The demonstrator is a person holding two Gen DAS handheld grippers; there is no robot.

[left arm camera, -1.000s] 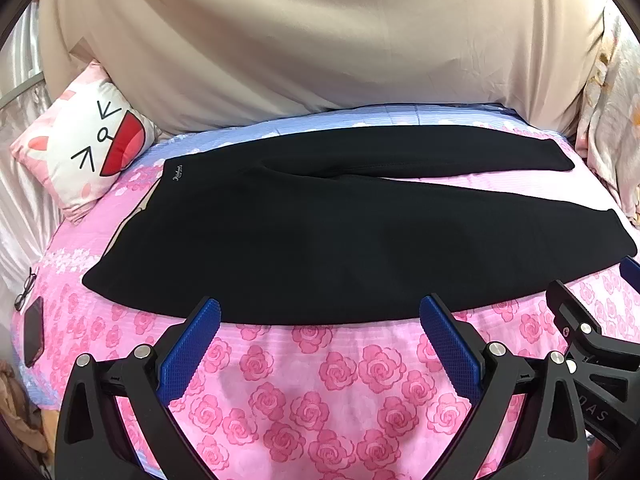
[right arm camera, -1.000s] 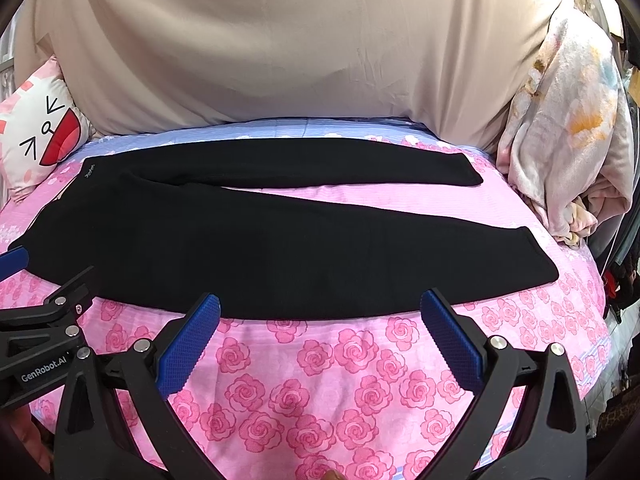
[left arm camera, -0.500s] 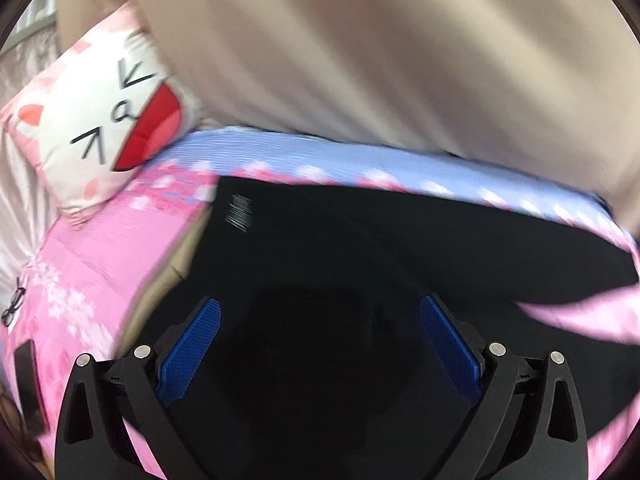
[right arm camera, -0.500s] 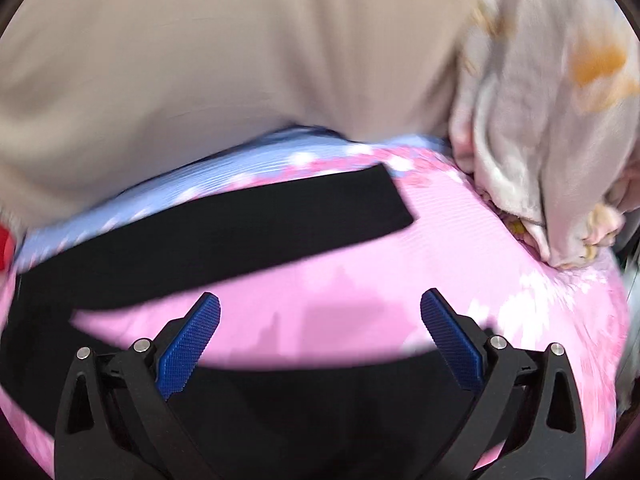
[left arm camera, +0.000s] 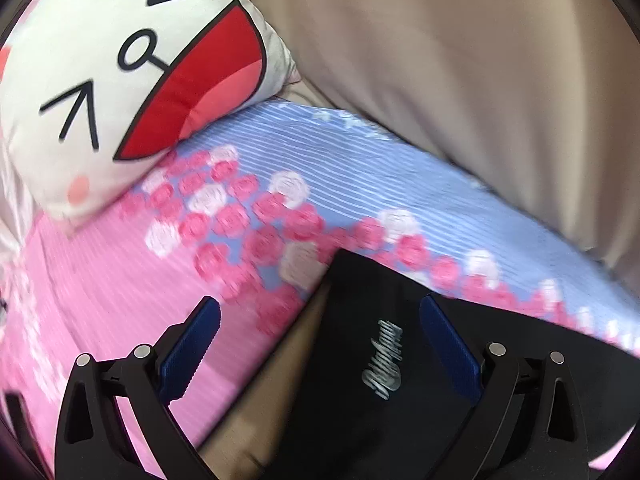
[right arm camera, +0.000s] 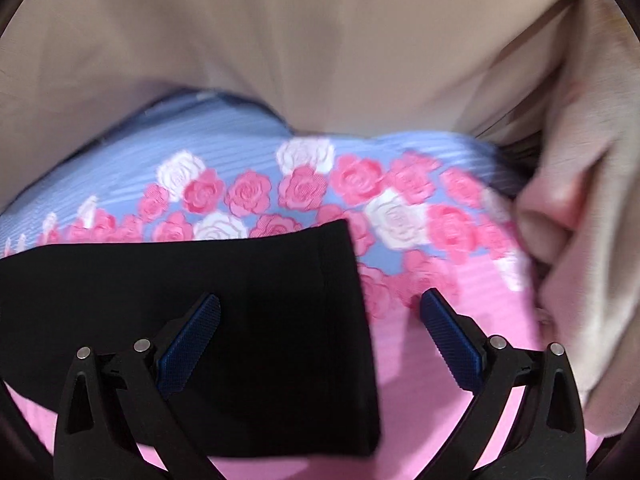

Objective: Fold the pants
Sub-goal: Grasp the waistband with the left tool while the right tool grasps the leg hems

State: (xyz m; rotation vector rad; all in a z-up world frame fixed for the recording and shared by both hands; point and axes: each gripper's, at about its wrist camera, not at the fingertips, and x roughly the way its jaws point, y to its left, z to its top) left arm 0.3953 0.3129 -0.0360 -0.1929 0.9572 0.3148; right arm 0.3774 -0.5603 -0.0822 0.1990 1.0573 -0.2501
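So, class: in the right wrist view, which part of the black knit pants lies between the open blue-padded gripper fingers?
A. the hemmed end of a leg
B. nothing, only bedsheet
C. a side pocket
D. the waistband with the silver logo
A: the hemmed end of a leg of the black knit pants lies between the fingers of the open right gripper, on the pink rose-print bedsheet.

A white cartoon-face pillow (left arm camera: 120, 92) rests on the rose-patterned bedsheet (left arm camera: 248, 216), a beige curtain (left arm camera: 460, 80) hangs behind the bedsheet, and a pale blanket (right arm camera: 580, 240) lies bunched at its edge.
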